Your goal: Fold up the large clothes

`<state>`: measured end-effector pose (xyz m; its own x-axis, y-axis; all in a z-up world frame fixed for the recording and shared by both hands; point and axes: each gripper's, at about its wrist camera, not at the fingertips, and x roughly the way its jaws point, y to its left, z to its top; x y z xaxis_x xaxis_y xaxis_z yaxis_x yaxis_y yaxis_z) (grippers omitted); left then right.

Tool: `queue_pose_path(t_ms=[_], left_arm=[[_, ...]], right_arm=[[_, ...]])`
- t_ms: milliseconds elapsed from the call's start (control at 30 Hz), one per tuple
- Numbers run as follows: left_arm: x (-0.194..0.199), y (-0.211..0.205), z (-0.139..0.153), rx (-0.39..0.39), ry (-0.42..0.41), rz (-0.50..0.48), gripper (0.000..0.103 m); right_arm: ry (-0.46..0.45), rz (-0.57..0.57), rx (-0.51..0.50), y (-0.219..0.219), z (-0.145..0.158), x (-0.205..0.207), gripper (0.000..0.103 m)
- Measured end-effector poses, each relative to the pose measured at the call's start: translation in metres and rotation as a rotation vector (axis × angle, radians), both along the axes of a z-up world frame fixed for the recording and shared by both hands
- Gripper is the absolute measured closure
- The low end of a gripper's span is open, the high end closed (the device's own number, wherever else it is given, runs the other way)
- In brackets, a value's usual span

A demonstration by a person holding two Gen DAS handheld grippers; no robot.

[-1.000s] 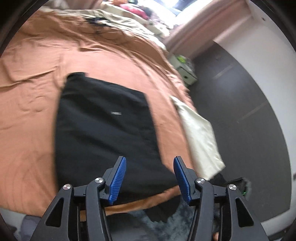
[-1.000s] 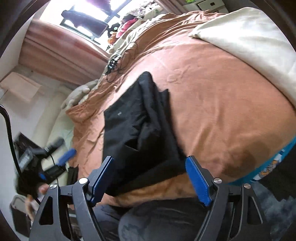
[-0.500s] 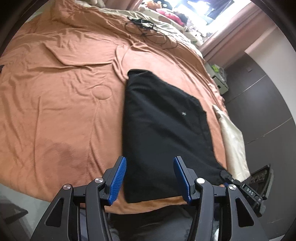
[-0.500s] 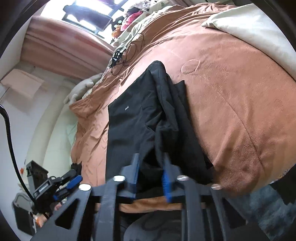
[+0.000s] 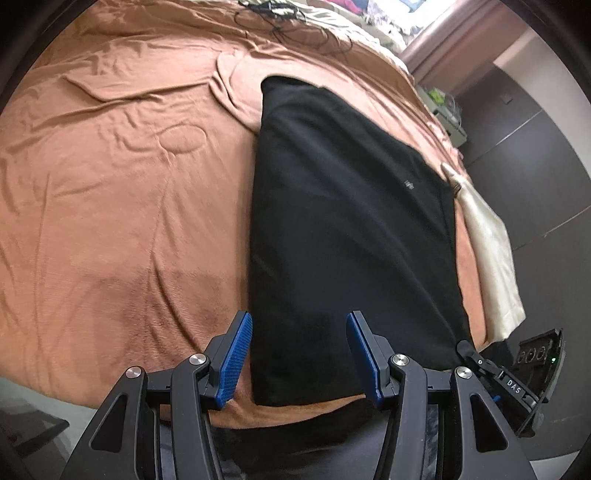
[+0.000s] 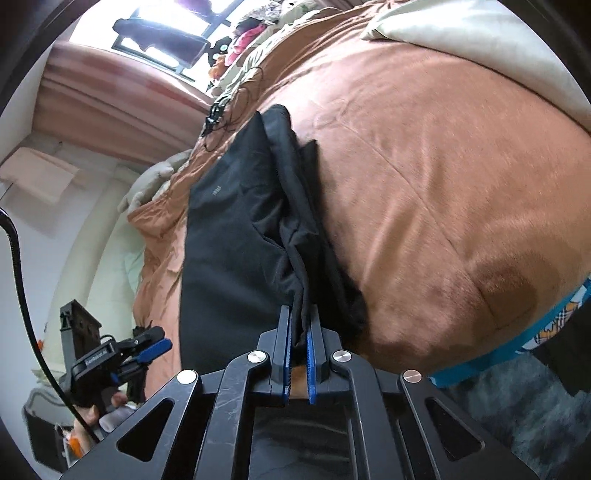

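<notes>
A black garment point(image 5: 343, 229) lies folded lengthwise on an orange-brown bedspread point(image 5: 110, 184), reaching the near edge of the bed. My left gripper point(image 5: 299, 354) is open and empty, with its jaws either side of the garment's near left corner. My right gripper point(image 6: 299, 332) is shut on the garment's point(image 6: 236, 236) near right edge, and the pinched layers rise in a ridge. The left gripper point(image 6: 147, 349) also shows at the left of the right wrist view.
A cream cloth point(image 5: 487, 251) lies along the right side of the bed and shows at the top right of the right wrist view point(image 6: 480, 40). Black cables point(image 5: 288, 22) lie at the far end. A dark wardrobe point(image 5: 535, 166) stands to the right.
My right gripper went from wide open to shut on the garment's edge. My left gripper swung left and came closer to the garment's near left corner, staying open.
</notes>
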<state>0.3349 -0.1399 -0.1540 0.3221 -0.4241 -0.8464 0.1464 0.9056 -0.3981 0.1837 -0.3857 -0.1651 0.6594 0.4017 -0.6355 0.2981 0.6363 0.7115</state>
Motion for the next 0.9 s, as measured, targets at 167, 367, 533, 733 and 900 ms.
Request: queue_pose_path(t_ms=[167,367,533,733,900], left_arm=[[0.008,-0.008,-0.028,0.032,0.069,-0.025,0.048],[0.014,-0.005,-0.026,0.023,0.065,-0.041,0.048],[0.028,0.003,-0.012,-0.002,0.025,-0.037,0.048],[0.057,0.010,-0.007,-0.025,0.025,-0.007,0.048],[0.083,0.010,-0.005,-0.058,0.017,0.014,0.048]], right_arm=[[0.051,-0.015,0.007,-0.001,-0.023,0.002,0.098],[0.089,0.008,-0.005,-0.006,-0.011,0.009,0.078],[0.031,-0.010,-0.062,-0.021,0.020,0.022,0.035],[0.007,0.022,-0.109,-0.027,0.042,0.068,0.035],[0.019,0.056,-0.135,-0.028,0.045,0.111,0.035]])
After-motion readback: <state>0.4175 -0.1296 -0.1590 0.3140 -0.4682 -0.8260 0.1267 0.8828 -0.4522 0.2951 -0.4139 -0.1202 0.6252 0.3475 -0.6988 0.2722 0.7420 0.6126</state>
